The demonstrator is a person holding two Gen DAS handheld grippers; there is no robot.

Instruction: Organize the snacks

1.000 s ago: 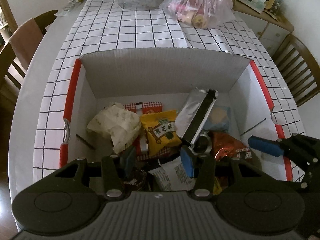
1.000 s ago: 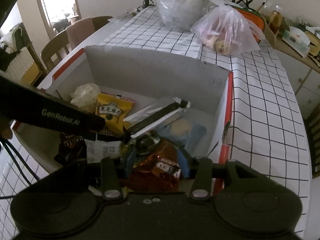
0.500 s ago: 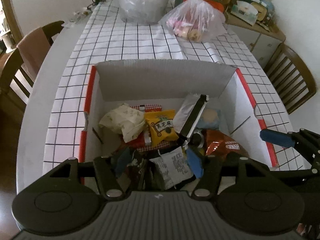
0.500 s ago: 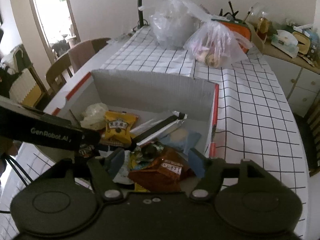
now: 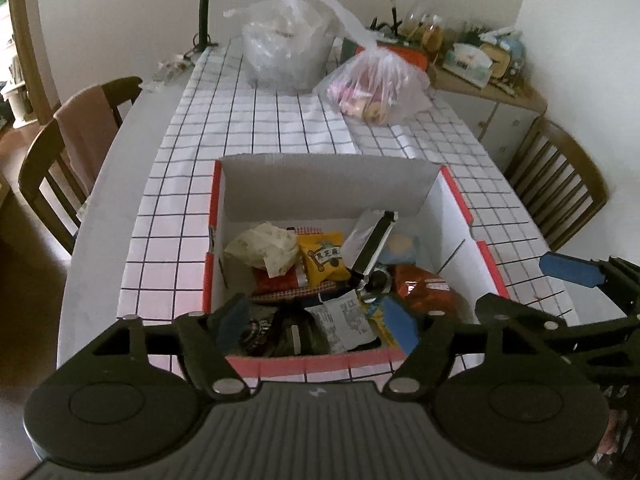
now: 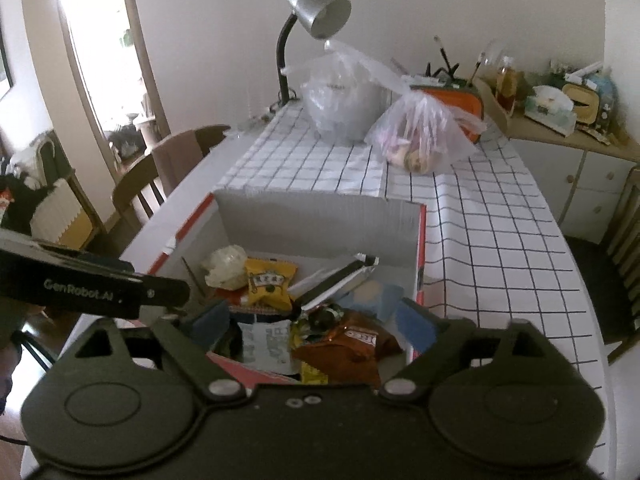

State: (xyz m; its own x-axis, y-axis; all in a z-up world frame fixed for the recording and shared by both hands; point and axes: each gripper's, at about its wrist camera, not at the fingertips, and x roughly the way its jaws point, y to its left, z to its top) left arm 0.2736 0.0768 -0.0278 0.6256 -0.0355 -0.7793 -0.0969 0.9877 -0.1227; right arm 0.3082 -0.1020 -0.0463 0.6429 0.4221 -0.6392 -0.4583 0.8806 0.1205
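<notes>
Silver packet (image 5: 370, 242) lengthwise toward box's (image 5: 328, 184) far wall, tilted

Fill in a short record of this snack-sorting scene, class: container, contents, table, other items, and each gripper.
container: open cardboard box with red edges
contents: yellow snack packet, orange-brown packet, silver pouch, crumpled pale wrapper, more beneath
table: grid-pattern tablecloth
other items: two plastic bags and a desk lamp at the far end
left gripper: fingers opening, nothing between them
right gripper: fingers opening, nothing between them
</notes>
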